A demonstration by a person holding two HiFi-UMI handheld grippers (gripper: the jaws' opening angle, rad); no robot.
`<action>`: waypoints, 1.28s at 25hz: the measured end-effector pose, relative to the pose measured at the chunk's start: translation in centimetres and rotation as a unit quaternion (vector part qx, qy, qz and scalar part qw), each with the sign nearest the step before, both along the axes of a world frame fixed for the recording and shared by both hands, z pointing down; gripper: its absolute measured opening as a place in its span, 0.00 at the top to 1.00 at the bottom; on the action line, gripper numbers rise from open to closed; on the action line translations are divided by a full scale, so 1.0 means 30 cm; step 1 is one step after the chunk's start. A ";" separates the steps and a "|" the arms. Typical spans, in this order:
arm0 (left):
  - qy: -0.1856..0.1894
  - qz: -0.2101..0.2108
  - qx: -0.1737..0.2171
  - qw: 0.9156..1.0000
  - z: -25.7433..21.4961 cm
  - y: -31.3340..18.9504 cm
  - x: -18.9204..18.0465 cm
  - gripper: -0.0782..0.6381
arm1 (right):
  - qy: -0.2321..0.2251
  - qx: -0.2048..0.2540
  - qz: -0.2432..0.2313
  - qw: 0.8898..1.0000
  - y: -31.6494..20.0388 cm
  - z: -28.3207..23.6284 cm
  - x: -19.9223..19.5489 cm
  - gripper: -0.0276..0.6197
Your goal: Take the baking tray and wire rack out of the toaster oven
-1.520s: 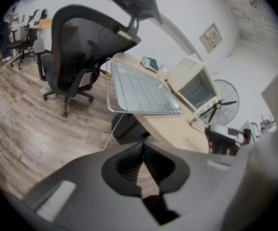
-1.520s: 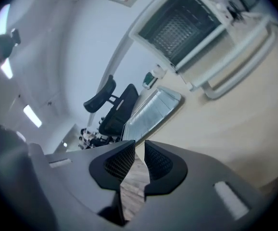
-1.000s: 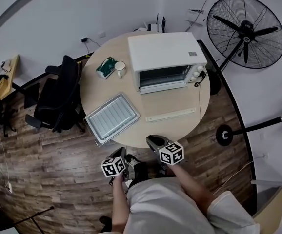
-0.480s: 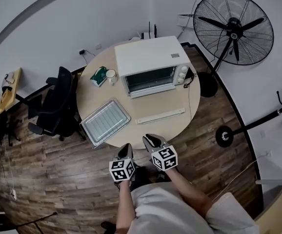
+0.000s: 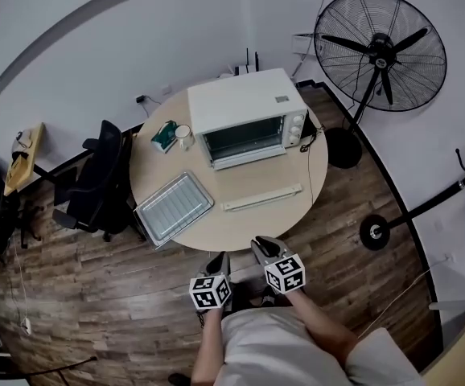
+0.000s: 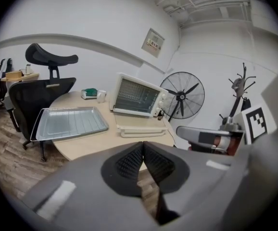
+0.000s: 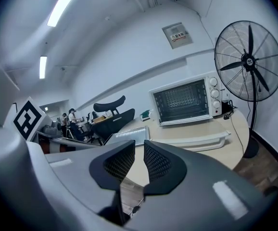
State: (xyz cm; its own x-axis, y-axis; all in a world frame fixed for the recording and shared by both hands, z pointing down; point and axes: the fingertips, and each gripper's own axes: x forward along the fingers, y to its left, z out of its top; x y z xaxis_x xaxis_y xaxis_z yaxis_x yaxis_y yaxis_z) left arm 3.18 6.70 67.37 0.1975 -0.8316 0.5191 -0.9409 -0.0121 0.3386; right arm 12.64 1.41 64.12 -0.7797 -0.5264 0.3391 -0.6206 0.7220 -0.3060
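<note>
A metal baking tray (image 5: 174, 207) with a ribbed bottom lies on the left of the round table (image 5: 240, 223), and shows as the tray (image 6: 69, 123) and the tray (image 7: 127, 135) in the gripper views. The white toaster oven (image 5: 244, 115) stands at the back with its door closed. A mesh pattern shows behind the oven (image 7: 184, 100) glass; I cannot make out a wire rack. My left gripper (image 5: 216, 264) is shut and empty, off the table's near edge. Beside it, my right gripper (image 5: 266, 246) has its jaws slightly apart, holding nothing.
A long white strip (image 5: 262, 198) lies in front of the oven. A mug (image 5: 186, 137) and a green pack (image 5: 166, 135) sit left of the oven. A black office chair (image 5: 96, 179) stands left of the table, a large floor fan (image 5: 377, 51) to the right.
Both grippers have drifted back from the table's edge, and the left one has moved right, closer to the right one. Their jaws look the same. Nothing on the table has moved.
</note>
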 end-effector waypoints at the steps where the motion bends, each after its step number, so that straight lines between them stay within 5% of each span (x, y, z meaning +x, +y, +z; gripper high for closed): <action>1: -0.002 0.009 0.000 1.000 -0.003 -0.005 0.019 0.81 | -0.004 -0.001 0.006 1.000 0.000 -0.002 0.012 0.90; 32: 0.000 0.015 0.000 1.000 -0.008 0.041 0.025 0.81 | -0.024 -0.009 0.018 1.000 0.036 -0.010 0.045 0.96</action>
